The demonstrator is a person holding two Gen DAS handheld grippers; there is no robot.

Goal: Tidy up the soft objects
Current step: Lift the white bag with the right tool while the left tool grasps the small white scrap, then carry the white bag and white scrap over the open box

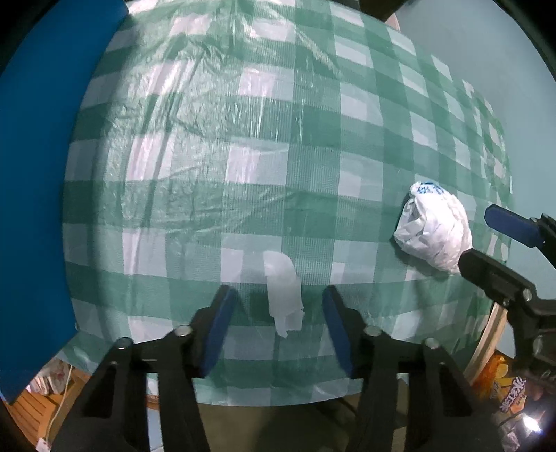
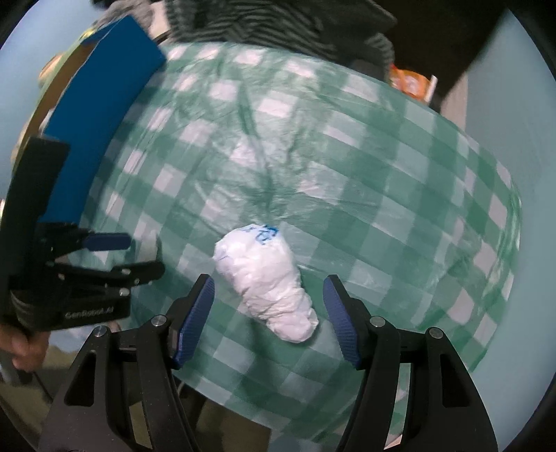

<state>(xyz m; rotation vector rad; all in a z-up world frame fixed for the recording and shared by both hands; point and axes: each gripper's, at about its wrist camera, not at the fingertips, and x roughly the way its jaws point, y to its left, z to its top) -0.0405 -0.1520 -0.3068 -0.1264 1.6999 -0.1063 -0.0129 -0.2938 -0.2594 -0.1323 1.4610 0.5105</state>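
Observation:
A crumpled white plastic bag (image 2: 266, 280) with blue print lies on the green checked tablecloth (image 2: 382, 194). My right gripper (image 2: 269, 306) is open, its blue pads on either side of the bag, not touching it. The bag also shows at the right of the left wrist view (image 1: 434, 226), with the right gripper (image 1: 486, 240) beside it. A flat strip of white tissue (image 1: 283, 292) lies on the cloth between the blue pads of my open left gripper (image 1: 278, 313). The left gripper shows at the left of the right wrist view (image 2: 142, 253).
A blue board (image 1: 38, 174) stands along the table's left side, also in the right wrist view (image 2: 97, 104). A person in a striped top (image 2: 278, 24) is behind the table. Snack packets (image 1: 504, 386) lie below the near table edge.

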